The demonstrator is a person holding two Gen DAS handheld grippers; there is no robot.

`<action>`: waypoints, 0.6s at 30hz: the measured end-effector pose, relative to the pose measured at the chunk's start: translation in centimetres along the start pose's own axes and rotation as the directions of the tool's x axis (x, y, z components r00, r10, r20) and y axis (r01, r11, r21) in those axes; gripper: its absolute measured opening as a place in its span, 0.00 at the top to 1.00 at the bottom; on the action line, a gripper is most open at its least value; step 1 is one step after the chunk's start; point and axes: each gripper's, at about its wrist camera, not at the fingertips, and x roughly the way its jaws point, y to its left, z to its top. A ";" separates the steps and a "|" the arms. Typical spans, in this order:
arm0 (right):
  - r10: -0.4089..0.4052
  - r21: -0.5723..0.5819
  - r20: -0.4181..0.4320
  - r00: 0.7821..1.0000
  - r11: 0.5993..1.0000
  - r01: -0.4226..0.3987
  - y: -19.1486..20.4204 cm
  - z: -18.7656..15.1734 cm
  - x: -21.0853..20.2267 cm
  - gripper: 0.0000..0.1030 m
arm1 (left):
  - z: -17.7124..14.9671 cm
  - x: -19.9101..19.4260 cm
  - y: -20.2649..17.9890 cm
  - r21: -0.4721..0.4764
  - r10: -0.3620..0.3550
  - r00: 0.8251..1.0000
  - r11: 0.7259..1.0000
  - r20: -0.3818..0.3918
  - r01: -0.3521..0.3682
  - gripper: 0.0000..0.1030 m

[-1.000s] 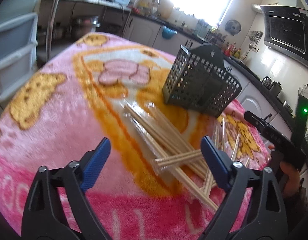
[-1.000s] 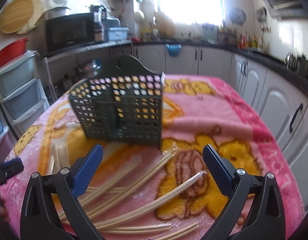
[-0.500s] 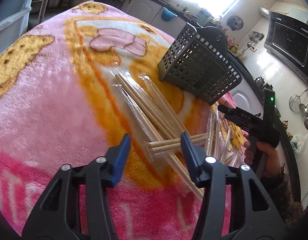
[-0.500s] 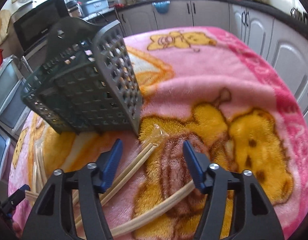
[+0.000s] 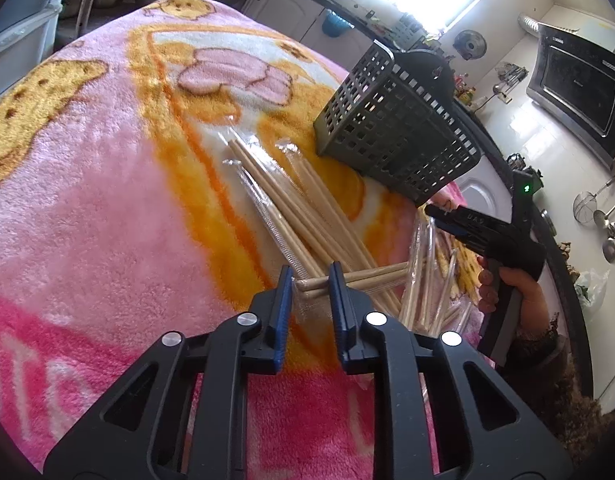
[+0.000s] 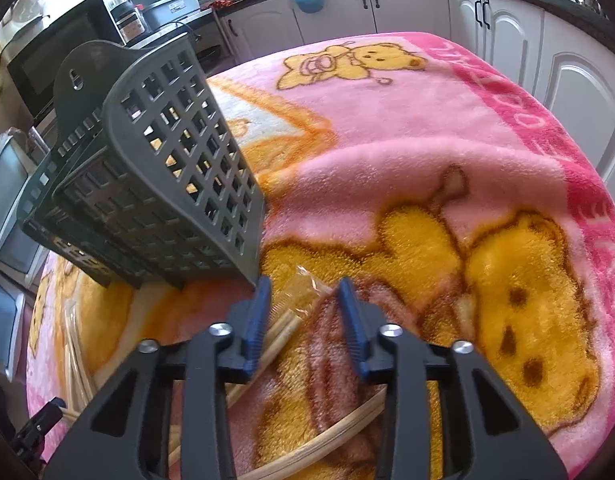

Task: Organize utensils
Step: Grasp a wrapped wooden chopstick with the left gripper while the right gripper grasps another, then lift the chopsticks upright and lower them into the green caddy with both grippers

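Note:
Several pairs of wooden chopsticks in clear wrappers point(image 5: 291, 200) lie spread on a pink cartoon blanket point(image 5: 87, 208). A dark grey perforated utensil basket point(image 5: 395, 128) stands behind them; it also shows in the right wrist view point(image 6: 155, 184). My left gripper point(image 5: 310, 280) has its blue pads closed to a narrow gap around the end of one wrapped pair point(image 5: 359, 274) lying crosswise on the pile. My right gripper point(image 6: 305, 292) is nearly closed around the wrapper end of another pair point(image 6: 283, 328), just below the basket's corner. It also appears in the left wrist view point(image 5: 479, 228).
White kitchen cabinets point(image 6: 507, 12) and a dark counter run behind the table. A microwave point(image 6: 39, 60) and plastic drawers point(image 6: 7, 200) stand at the left. More wrapped chopsticks point(image 6: 331, 436) lie near the front edge. The blanket's right half point(image 6: 487, 160) holds nothing.
Both grippers have moved down and forward to the chopsticks and have closed from wide open to a narrow gap, each around one wrapped pair.

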 end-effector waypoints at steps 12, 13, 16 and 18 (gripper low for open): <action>0.020 0.041 0.073 0.997 0.999 -0.023 -1.3 0.8 -1.4 0.93 | 3.1 -2.2 -2.1 0.087 -0.005 0.993 0.996 0.116 -0.005 0.94; 0.017 0.043 0.088 0.996 0.999 -0.021 -1.5 1.0 -1.8 0.93 | 3.6 -2.5 -2.3 0.097 -0.004 0.991 0.995 0.134 -0.009 0.94; 0.014 0.045 0.127 0.992 0.999 -0.020 -1.9 1.5 -2.9 0.93 | 5.0 -3.1 -2.9 0.119 -0.003 0.985 0.993 0.170 -0.017 0.95; 0.009 0.038 0.152 0.988 0.999 -0.015 -1.9 2.0 -3.8 0.93 | 5.9 -3.5 -3.3 0.134 -0.002 0.981 0.991 0.196 -0.025 0.95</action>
